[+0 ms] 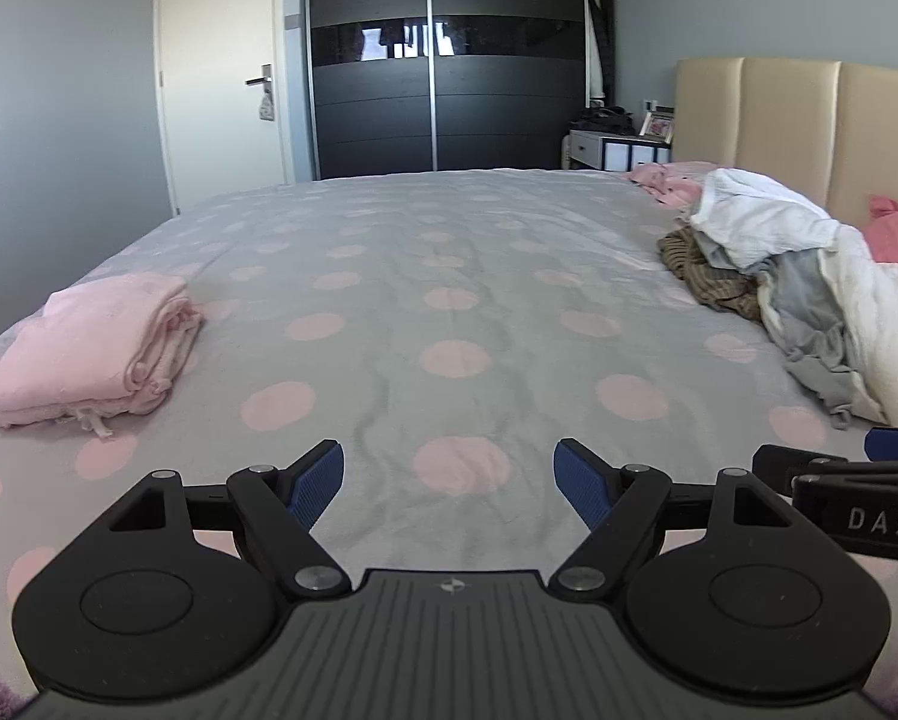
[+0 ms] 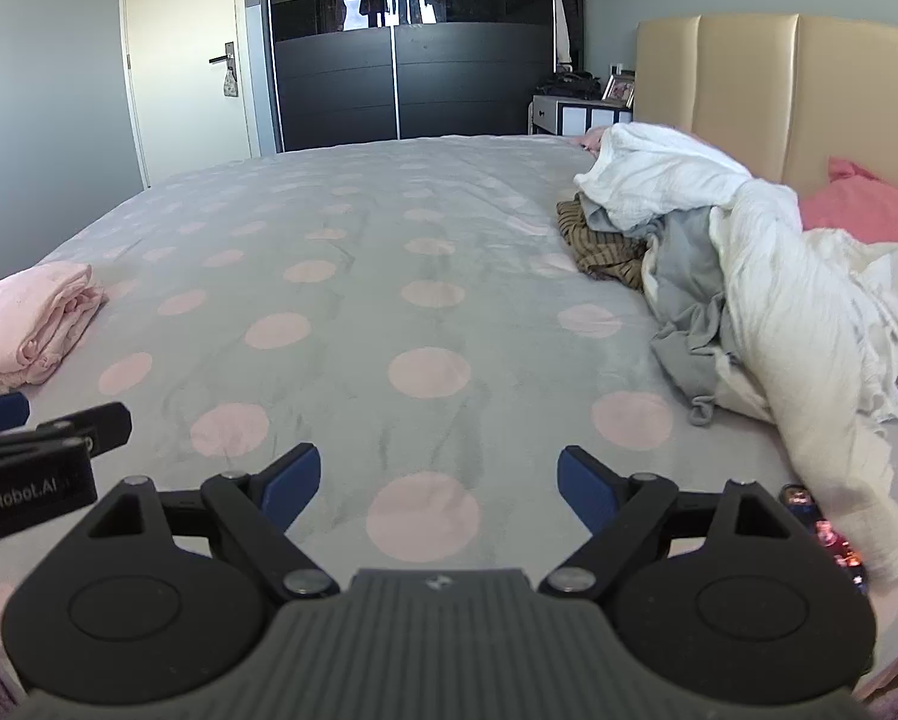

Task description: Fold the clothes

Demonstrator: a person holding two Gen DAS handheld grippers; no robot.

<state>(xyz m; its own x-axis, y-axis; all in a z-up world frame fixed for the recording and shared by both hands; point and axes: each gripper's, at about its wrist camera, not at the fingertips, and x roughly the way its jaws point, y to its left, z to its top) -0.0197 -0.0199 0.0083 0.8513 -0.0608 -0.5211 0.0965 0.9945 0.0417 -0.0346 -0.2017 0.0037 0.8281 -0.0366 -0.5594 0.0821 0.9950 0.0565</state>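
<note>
On the bed (image 1: pixel 449 276), folded clothes (image 1: pixel 95 348) lie left, a clothes heap (image 1: pixel 808 276) right, wardrobe (image 1: pixel 446 54) behind.

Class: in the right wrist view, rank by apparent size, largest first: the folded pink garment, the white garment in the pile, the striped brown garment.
1. White garment
2. Folded pink garment, partly cut off by the frame edge
3. Striped brown garment, mostly buried and farther away, so unsure

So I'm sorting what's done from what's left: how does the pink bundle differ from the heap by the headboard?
The pink bundle is folded flat in neat layers; the heap is crumpled and loose. The bundle is one colour; the heap mixes white, grey and brown striped pieces. The bundle is smaller. Both lie on the spotted bedspread.
</note>
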